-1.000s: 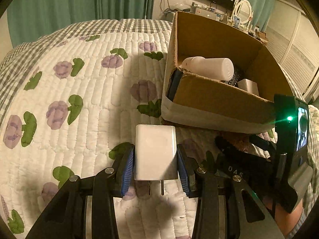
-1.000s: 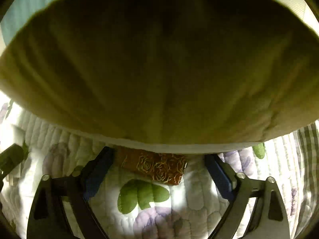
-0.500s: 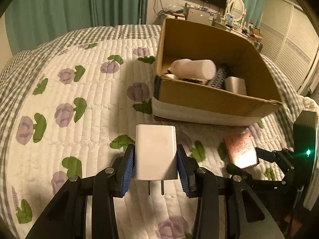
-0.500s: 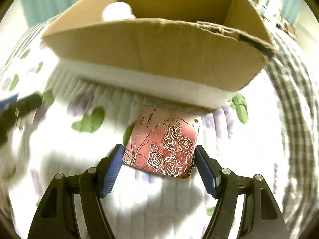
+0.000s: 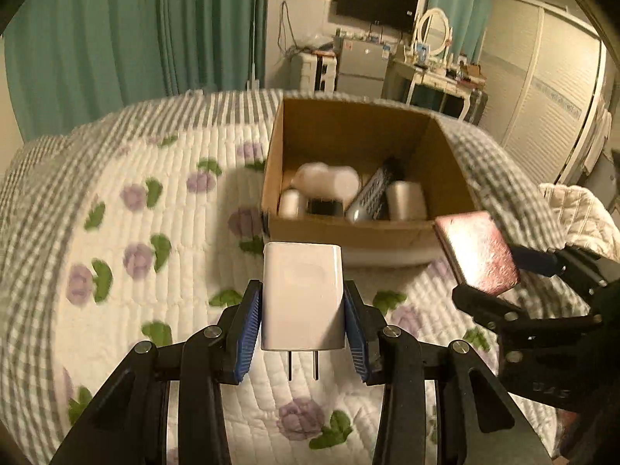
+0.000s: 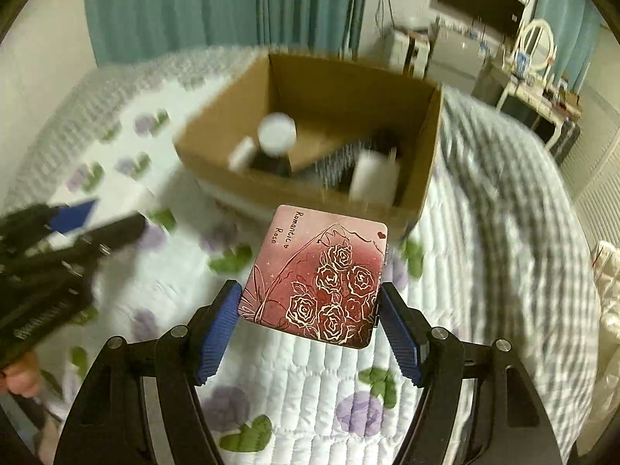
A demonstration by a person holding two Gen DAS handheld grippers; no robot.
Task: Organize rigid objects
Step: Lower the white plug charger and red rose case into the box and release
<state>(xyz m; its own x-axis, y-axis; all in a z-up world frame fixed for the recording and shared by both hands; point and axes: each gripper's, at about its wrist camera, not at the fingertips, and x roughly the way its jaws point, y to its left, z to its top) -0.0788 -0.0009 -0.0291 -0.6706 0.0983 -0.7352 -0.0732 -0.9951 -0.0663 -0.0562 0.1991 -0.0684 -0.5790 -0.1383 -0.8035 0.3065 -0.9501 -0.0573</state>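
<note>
Left wrist view: left gripper [image 5: 302,323] clamps a white plastic charger block [image 5: 302,296]; right gripper [image 6: 310,323] clamps a flat pink rose-printed tin [image 6: 316,277], both short of the open brown cardboard box [image 5: 372,232]. Either may clip its rim.

A bed [image 5: 128,271] covered by a white quilt printed with purple flowers and green leaves is seen below both claws; a grey checked border is seen at its far and right edges; an open cardboard box [image 5: 348,230] is rested directly on the quilt, ahead of both claws
</note>
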